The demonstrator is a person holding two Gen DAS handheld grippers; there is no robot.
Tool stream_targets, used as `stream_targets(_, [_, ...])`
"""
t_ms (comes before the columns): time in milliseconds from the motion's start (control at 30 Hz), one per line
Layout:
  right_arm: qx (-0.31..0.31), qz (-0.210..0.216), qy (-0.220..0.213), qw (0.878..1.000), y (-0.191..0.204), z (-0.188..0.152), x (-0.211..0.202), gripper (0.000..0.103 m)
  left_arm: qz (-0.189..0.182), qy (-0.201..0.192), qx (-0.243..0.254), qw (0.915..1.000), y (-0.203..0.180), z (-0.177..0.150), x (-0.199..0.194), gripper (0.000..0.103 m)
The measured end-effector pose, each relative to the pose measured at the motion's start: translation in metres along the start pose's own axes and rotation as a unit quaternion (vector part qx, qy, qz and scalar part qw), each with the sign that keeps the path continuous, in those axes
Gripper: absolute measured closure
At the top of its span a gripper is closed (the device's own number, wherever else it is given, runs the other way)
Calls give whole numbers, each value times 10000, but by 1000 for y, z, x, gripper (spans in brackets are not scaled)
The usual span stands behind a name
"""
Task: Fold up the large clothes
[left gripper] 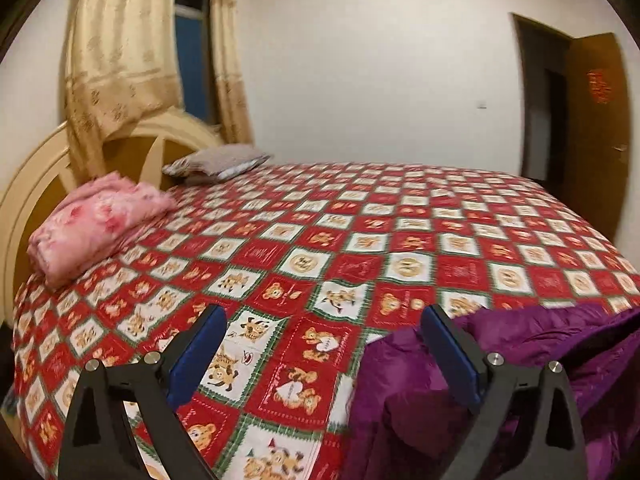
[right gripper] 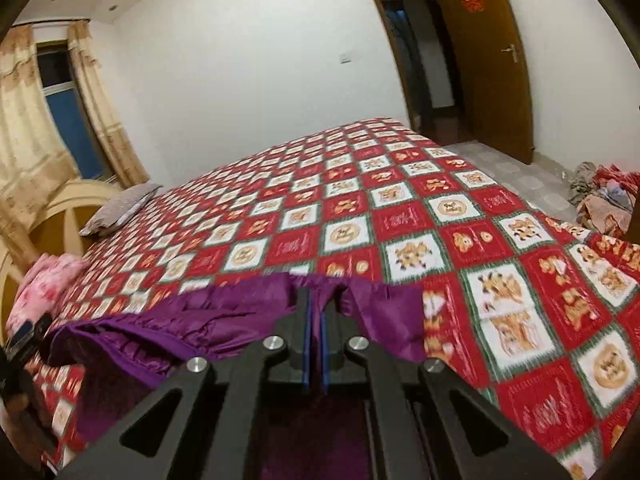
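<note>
Purple quilted jacket (right gripper: pixel 224 320) sits pinched at its hem between the closed right gripper (right gripper: pixel 316 312); the left gripper (left gripper: pixel 320 332) gapes beside it over the red checked bedspread (left gripper: pixel 360 216). Grab the opposite edge level.

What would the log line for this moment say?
left gripper: open, empty | right gripper: shut on purple coat | coat on bed, unfolded

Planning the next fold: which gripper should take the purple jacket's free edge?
Left, probably. The left gripper is open and empty beside the purple jacket, one finger at its edge. The right gripper is already shut on the fabric.
</note>
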State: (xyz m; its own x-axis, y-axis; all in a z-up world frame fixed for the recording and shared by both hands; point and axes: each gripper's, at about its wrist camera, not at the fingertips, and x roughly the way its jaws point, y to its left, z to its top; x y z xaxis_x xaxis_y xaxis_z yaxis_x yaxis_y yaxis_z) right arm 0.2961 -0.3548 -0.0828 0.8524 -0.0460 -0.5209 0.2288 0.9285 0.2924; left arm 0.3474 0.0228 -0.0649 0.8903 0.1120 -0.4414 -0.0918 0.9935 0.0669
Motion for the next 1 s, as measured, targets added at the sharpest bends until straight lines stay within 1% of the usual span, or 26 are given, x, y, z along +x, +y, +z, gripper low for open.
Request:
stream_targets(67, [39,-181,-68,9998,0,6,18,96,409,-26,-104,9991,-4,6,8,5])
stream_targets(100, [63,-280,-96,9995,0,8,25,95,539,-98,-153,9984,-7,10,7,5])
stream_targets(133, [81,-357,-96,9993,1,10,31,90,676,-216,-165,9973,-9,14,5,5])
stream_targets(167, [94,-456,-96,9989,2,11,35,75,804,-354,-173,9960,-11,17,2,5])
stream_targets(200, [94,-559,-139,9983,4,12,37,60,853,-478,-157,9951,-15,21,0,5])
stream_targets(233, [96,-665,-260,9974,8,13,36,27,807,-534,-114,9952,-19,22,-2,5])
stream_targets(267, [71,-727,-412,9965,13,13,32,20,771,-584,-49,9953,-24,23,-4,5])
stream_targets(300, [-16,-744,-445,9962,20,13,30,20,734,-636,40,9953,-32,22,-7,5])
stream_targets(333, [-117,-737,-433,9963,29,13,30,23,672,-664,107,9955,-39,20,-9,5])
stream_targets(367, [-240,-666,-417,9966,42,11,31,28,572,-677,188,9959,-49,13,-10,5])
stream_targets(433, [-606,-427,-340,9967,72,2,32,36,389,-582,349,9969,-68,3,-9,5])
stream_targets(467, [-921,-298,-252,9950,92,-6,35,40,336,-480,522,9969,-82,-5,-3,5])
stream_targets(500, [-1151,-174,-158,9931,107,-14,39,44,357,-400,658,9964,-95,-8,2,5])
stream_targets(533, [-1337,-29,-23,9910,120,-23,45,50,352,-326,758,9960,-104,-12,9,5])
stream_targets(567, [-1462,60,147,9891,129,-30,54,53,287,-244,835,9958,-113,-15,15,5])
stream_targets(600, [-1617,35,313,9863,136,-37,67,54,185,-109,967,9951,-123,-19,24,5])
stream_targets(667, [-1719,-194,492,9837,131,-43,87,55,235,110,1160,9929,-136,-24,42,5])
stream_targets(767, [-1360,-455,840,9861,105,-44,115,55,108,598,1189,9910,-145,-34,74,5])
stream_targets(800, [-1297,-477,911,9862,99,-46,119,55,86,808,1175,9897,-147,-38,86,5])
stream_targets(900, [-1291,-467,915,9863,94,-49,122,55,-13,1130,1210,9862,-151,-44,101,5])
stream_targets(1000, [-1288,-453,960,9860,94,-51,126,55,-53,1218,1250,9846,-154,-49,105,5])
